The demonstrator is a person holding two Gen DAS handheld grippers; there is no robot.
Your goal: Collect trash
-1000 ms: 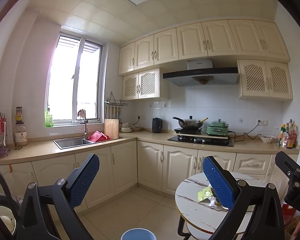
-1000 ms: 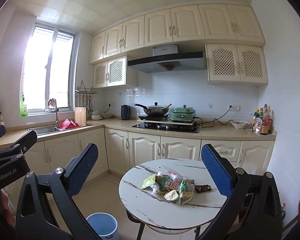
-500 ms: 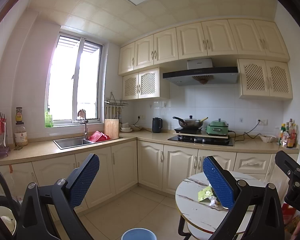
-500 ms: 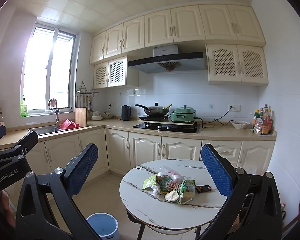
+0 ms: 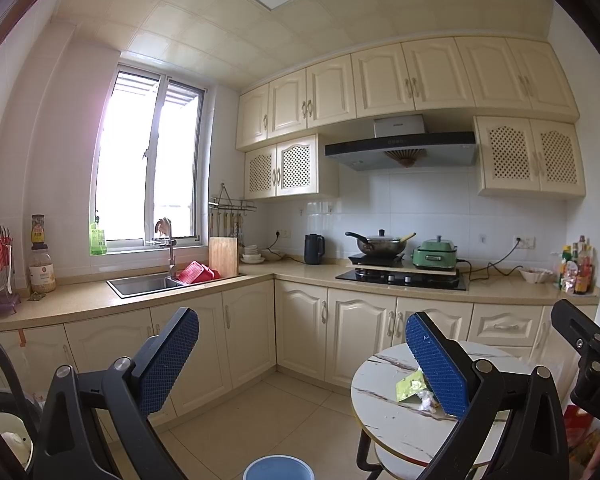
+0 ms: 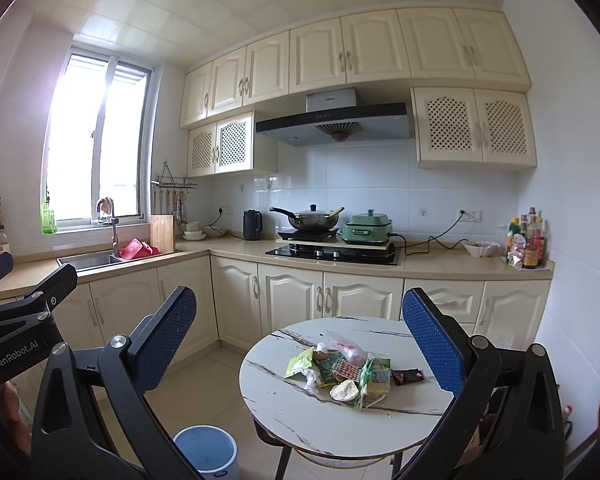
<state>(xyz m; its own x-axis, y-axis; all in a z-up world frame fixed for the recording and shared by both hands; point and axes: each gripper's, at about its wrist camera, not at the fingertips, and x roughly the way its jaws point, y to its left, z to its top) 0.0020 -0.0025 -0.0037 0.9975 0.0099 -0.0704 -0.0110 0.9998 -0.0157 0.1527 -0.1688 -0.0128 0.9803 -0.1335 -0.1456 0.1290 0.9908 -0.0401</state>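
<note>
Left hand-held gripper point(image 5: 300, 360): I hold it released, blue pads wide apart, nothing between them, raised above the floor.
Bin point(image 6: 205, 454): pale blue, round, on the floor tiles just left of the round counter's legs.
Round counter point(image 6: 300, 412): white marble-look top on dark legs.
Trash pile point(image 6: 346, 372): lies near the middle of the round counter; green wrappers, a crumpled white tissue point(image 6: 311, 378), a pale disc-shaped scrap, clear plastic with red print.
Dark wrapper point(image 6: 407, 377): lies flat at the pile's right edge.
Right hand-held gripper point(image 6: 299, 344): I hold it released, grasping nothing, well apart from the trash pile.
</note>
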